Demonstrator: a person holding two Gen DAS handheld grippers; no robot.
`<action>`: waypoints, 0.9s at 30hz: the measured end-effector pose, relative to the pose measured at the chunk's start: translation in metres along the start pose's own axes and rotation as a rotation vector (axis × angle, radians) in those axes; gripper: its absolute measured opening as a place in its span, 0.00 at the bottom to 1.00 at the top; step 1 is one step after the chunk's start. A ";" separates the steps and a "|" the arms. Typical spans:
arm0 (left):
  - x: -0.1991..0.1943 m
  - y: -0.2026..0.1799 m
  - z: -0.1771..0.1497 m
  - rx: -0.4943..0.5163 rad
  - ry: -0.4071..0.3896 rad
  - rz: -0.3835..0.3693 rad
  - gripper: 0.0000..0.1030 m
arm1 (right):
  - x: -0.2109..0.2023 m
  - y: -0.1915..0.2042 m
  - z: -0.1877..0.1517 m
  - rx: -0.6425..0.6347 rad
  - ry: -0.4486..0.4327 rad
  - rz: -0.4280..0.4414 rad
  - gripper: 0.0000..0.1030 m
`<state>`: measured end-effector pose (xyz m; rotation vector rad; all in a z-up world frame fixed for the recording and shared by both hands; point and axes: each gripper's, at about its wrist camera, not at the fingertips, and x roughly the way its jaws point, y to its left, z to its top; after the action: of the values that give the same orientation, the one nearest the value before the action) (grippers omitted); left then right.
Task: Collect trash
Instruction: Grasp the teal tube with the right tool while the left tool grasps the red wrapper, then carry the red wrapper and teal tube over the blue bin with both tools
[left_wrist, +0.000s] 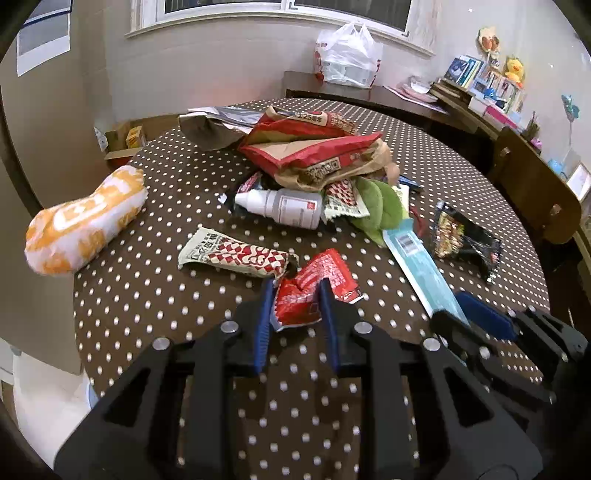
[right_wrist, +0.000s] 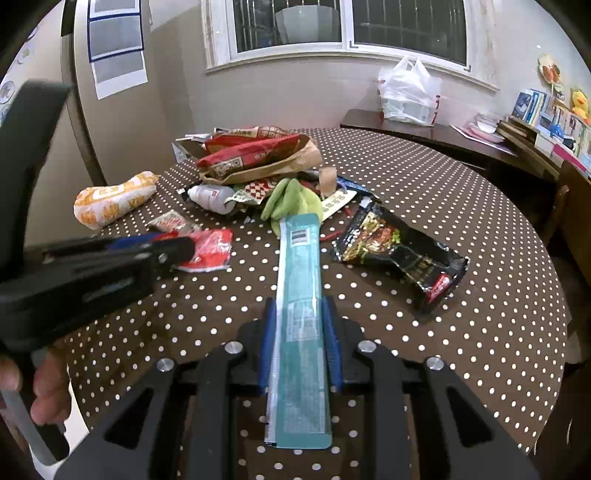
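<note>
On the brown polka-dot table (left_wrist: 166, 288) lies scattered trash. My left gripper (left_wrist: 296, 291) is shut on a crumpled red wrapper (left_wrist: 317, 273), its blue pads pressing both sides; the right wrist view shows the left gripper (right_wrist: 181, 249) from the side, with the red wrapper (right_wrist: 210, 247) at its tips. My right gripper (right_wrist: 298, 306) is shut on a long teal packet (right_wrist: 299, 258) that runs forward from between its jaws toward the pile. In the left wrist view, the right gripper (left_wrist: 461, 306) sits on the near end of the teal packet (left_wrist: 413, 258).
A pile of red and brown bags (left_wrist: 314, 151) sits mid-table with a white bottle (left_wrist: 284, 206) and green leaves (left_wrist: 380, 206). Nearby lie a checkered wrapper (left_wrist: 232, 254), an orange-white bag (left_wrist: 85, 221) and a black noodle packet (right_wrist: 399, 251). A wooden chair (left_wrist: 532, 184) stands on the right.
</note>
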<state>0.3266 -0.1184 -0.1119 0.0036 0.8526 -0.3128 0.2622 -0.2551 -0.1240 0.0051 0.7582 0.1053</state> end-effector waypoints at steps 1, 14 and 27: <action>-0.004 0.001 -0.003 -0.004 -0.003 -0.011 0.23 | -0.004 -0.001 0.000 0.005 -0.020 -0.001 0.10; -0.059 0.010 -0.041 -0.065 -0.093 -0.119 0.23 | -0.032 0.017 -0.015 -0.007 -0.035 0.022 0.07; -0.078 0.024 -0.063 -0.075 -0.117 -0.061 0.24 | -0.018 0.042 -0.019 -0.031 0.042 0.023 0.50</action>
<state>0.2383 -0.0662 -0.0989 -0.1100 0.7492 -0.3346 0.2322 -0.2155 -0.1236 -0.0174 0.7984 0.1394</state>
